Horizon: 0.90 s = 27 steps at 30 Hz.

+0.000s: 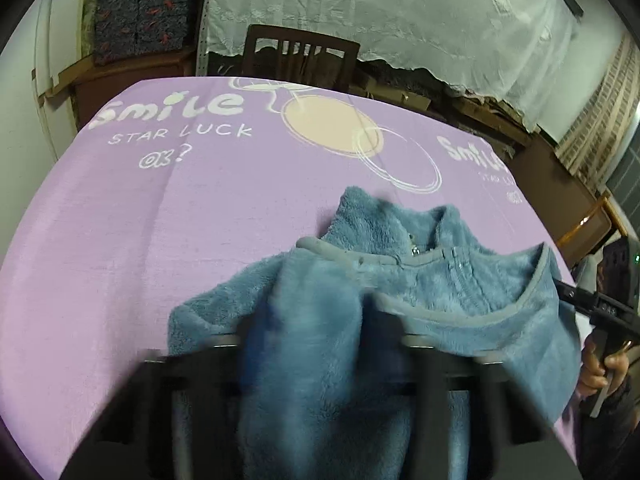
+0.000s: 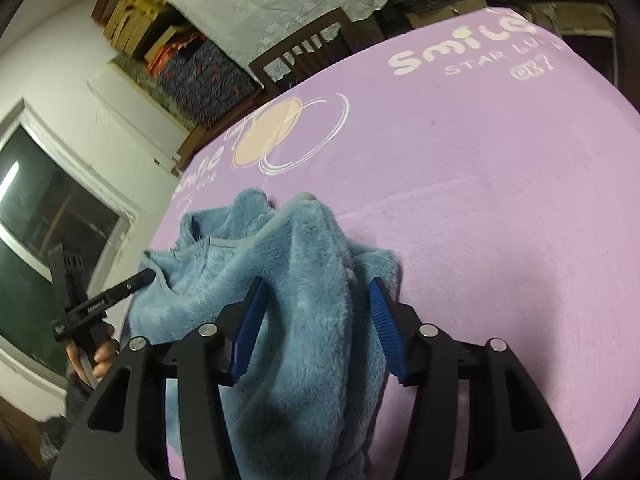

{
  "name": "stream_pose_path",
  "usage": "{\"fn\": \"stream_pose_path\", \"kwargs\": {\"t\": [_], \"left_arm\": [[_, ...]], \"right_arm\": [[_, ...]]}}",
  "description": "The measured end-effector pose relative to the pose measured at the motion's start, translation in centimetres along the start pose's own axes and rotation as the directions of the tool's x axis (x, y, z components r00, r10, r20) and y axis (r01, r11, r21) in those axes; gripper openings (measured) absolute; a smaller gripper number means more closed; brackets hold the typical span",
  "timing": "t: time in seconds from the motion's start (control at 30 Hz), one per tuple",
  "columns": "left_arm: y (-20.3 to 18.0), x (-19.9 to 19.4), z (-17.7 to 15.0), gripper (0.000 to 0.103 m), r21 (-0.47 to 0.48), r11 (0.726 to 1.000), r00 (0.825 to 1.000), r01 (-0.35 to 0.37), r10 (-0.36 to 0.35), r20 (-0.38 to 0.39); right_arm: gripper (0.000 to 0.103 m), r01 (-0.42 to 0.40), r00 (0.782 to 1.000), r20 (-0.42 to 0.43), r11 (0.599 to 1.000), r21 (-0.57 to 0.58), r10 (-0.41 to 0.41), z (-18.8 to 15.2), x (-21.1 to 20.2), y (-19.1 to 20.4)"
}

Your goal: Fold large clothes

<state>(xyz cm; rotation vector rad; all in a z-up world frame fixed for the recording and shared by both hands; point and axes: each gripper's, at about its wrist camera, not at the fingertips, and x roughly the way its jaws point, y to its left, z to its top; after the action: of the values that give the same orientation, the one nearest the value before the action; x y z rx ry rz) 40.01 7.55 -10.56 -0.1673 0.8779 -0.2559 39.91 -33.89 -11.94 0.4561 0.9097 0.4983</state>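
Observation:
A fluffy blue fleece garment (image 1: 440,292) with grey trim and a collar hangs lifted over the purple cloth of the table (image 1: 160,220). My left gripper (image 1: 320,316) is shut on a bunched fold of the fleece; its fingers are blurred and mostly covered by the fabric. In the right wrist view the same garment (image 2: 296,264) is pinched between the blue pads (image 2: 382,312) of my right gripper (image 2: 316,300). The right gripper also shows at the right edge of the left wrist view (image 1: 560,290), holding the garment's hem. The left gripper shows in the right wrist view (image 2: 148,276) at the garment's edge.
The purple cloth carries white "Smile STAR LUCK" print (image 1: 180,120) and a cream circle (image 1: 332,124). A dark wooden chair (image 1: 300,60) stands behind the table. A white lace sheet (image 1: 400,12) covers furniture at the back. Stacked patterned blankets (image 1: 140,12) sit back left. A window (image 2: 48,220) is beside the table.

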Motion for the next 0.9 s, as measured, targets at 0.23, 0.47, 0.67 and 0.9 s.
{"fn": "stream_pose_path", "kwargs": {"t": [0.23, 0.47, 0.67, 0.9], "left_arm": [[0.6, -4.3, 1.1, 0.015, -0.051, 0.999, 0.992, -0.006, 0.012, 0.128], [1.9, -2.4, 1.3, 0.015, -0.116, 0.991, 0.995, -0.063, 0.071, 0.069], [3.3, 0.8, 0.1, 0.023, -0.138, 0.985, 0.994, -0.105, 0.108, 0.014], [3.2, 1.1, -0.3, 0.032, -0.129, 0.981, 0.988, -0.147, 0.151, 0.019]], "right_arm": [[0.015, -0.009, 0.999, 0.051, 0.996, -0.085, 0.013, 0.5, -1.2, 3.5], [0.015, 0.061, 0.996, 0.075, 0.996, -0.062, -0.056, 2.8, -0.1, 4.7], [0.016, 0.143, 0.99, -0.006, 0.989, 0.049, -0.143, 1.5, 3.9, 1.0], [0.019, 0.217, 0.976, 0.026, 0.976, -0.026, -0.216, 0.8, 4.5, 2.0]]}}
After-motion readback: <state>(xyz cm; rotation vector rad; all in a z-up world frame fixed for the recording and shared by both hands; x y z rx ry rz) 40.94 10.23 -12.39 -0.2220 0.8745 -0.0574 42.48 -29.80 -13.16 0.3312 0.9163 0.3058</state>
